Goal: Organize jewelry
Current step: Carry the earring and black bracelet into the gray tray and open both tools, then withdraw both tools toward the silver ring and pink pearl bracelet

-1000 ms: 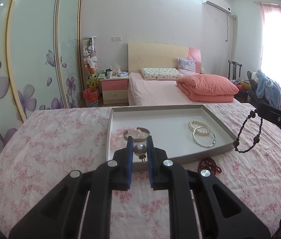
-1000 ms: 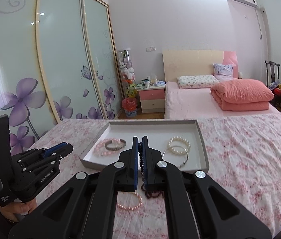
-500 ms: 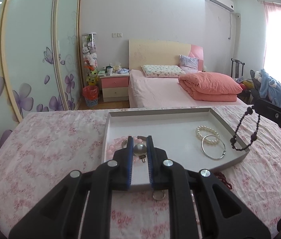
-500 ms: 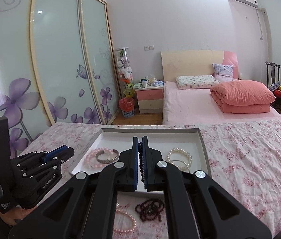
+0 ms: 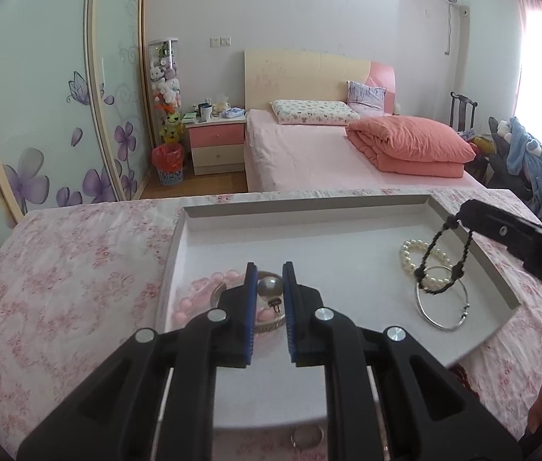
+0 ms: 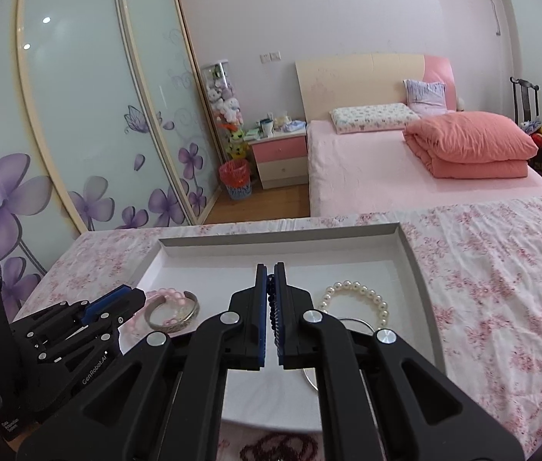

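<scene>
A grey tray (image 5: 301, 209) lies on the floral bed cover. My left gripper (image 5: 270, 271) is shut on a silver bead pendant (image 5: 269, 287) over the tray's left part, above a pink bead bracelet (image 5: 201, 288) and a silver bangle (image 6: 173, 313). My right gripper (image 6: 270, 269) is shut on a dark bead bracelet (image 5: 440, 265), which hangs over a pearl bracelet (image 5: 411, 251) and a thin silver hoop (image 5: 443, 313) in the tray's right part. The left gripper also shows in the right wrist view (image 6: 132, 299).
A dark red bead string (image 6: 278, 447) and a small ring (image 5: 307, 438) lie on the cover in front of the tray. Behind stand a pink bed (image 5: 347, 150), a nightstand (image 5: 217, 142) and sliding wardrobe doors (image 5: 40, 115).
Both grippers have moved forward from the cover to over the tray. The dark bracelet now hangs above the pearl bracelet; the pendant is above the pink bracelet.
</scene>
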{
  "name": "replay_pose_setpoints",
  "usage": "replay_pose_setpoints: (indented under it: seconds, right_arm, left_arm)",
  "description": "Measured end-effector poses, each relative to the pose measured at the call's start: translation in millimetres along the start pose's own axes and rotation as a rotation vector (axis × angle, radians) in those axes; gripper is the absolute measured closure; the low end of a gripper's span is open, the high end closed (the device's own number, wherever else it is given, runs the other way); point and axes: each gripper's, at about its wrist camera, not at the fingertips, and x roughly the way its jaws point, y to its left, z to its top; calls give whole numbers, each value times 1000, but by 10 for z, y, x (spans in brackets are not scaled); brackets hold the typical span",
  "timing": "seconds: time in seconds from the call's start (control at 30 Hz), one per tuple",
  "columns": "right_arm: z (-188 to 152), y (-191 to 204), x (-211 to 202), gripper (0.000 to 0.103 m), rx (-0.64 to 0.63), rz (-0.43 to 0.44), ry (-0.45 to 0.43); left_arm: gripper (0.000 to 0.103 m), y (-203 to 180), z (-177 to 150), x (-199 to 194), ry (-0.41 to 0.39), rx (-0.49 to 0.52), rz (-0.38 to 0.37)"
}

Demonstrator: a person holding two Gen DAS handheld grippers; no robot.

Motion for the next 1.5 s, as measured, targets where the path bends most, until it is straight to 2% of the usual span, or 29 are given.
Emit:
replay_pose_setpoints:
  seconds: [0.13,0.2,0.27,0.3,0.33,0.8,1.03,1.23,1.4,1.5]
  right_arm:
    - [-23,-48,112,98,7,-18,35]
    - [-36,-66,130,96,17,-23,48]
    - [-48,-107,125,84,31,-29,51]
    - [-58,-131,100,71,37,-36,42]
    - [-60,-146,90,64,38,-42,36]
    - [-174,-157,-171,64,26,-44,33]
    - [-325,-55,-422,64,-29,-23,47]
    - [-640,49,-559,64,-60,17,128]
    - [-980,184,-590,64,-114,61,230]
    - [-1109,224,-565,72,-123,60,271]
  left_arm:
    - [89,-5,18,127,22,-7,-8]
    - [85,9,14,162,30,-18,-13]
    - [77,41,7,181,39,-37,-23]
    - [76,54,7,181,38,-43,-25]
    - [76,81,2,176,39,-51,-28]
    - [76,476,58,-119,14,-160,-38]
    - [76,538,-42,-370,7,-158,-31]
    - [69,603,-344,-636,17,-142,-11]
    - [57,655,-626,-803,39,-104,36]
    - [53,646,-770,-856,60,-79,52]
